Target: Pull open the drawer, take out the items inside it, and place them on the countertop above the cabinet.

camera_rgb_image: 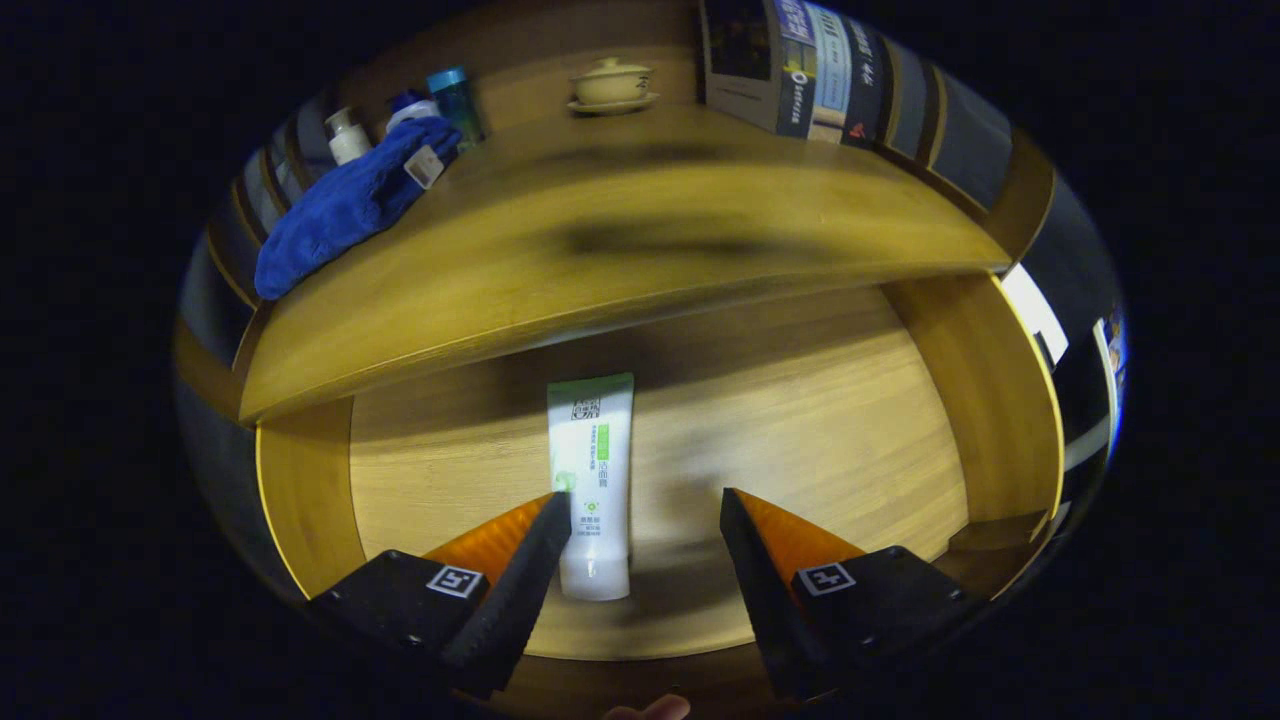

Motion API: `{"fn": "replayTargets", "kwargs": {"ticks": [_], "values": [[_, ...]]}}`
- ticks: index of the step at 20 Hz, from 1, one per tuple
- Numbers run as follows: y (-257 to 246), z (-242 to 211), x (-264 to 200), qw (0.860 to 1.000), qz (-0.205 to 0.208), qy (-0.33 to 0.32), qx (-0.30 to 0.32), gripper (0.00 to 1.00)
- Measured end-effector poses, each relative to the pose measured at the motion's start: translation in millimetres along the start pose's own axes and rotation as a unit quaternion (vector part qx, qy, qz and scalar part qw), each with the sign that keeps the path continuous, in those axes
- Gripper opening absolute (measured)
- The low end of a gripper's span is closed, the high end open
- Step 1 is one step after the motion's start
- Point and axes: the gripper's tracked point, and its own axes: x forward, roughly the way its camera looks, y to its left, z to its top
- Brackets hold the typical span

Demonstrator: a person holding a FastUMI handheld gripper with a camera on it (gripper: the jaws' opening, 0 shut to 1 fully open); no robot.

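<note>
The wooden drawer is pulled open below the countertop. A white tube with a green end lies flat on the drawer's bottom, its cap end toward me. My gripper hovers open over the drawer. The tube lies between the fingers, close against the left finger, with a wide gap to the right finger. Neither finger presses on it. On the countertop's left end lies a blue cloth.
Behind the cloth stand a white bottle and a blue-capped bottle. A lidded cup on a saucer sits at the back of the countertop. Books stand at its right end. The drawer's side walls rise left and right.
</note>
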Motion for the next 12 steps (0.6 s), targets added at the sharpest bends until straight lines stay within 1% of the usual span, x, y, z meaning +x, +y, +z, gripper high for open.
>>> {"fn": "replayTargets", "kwargs": {"ticks": [3,5,7,8,10,11,12], "values": [[2,-5,6,0.999,0.037,0.021,0.028,0.99],[6,-11,12,0.996,0.062,0.030,0.060,0.99],[17,-8,10,0.992,0.090,0.018,0.089,0.90],[24,-4,6,0.990,0.099,0.009,0.098,0.71],[26,-3,5,0.992,0.087,0.002,0.088,0.33],[27,-3,0,0.994,0.084,-0.003,0.074,0.33],[26,4,0,0.996,0.072,-0.018,0.053,0.18]]}}
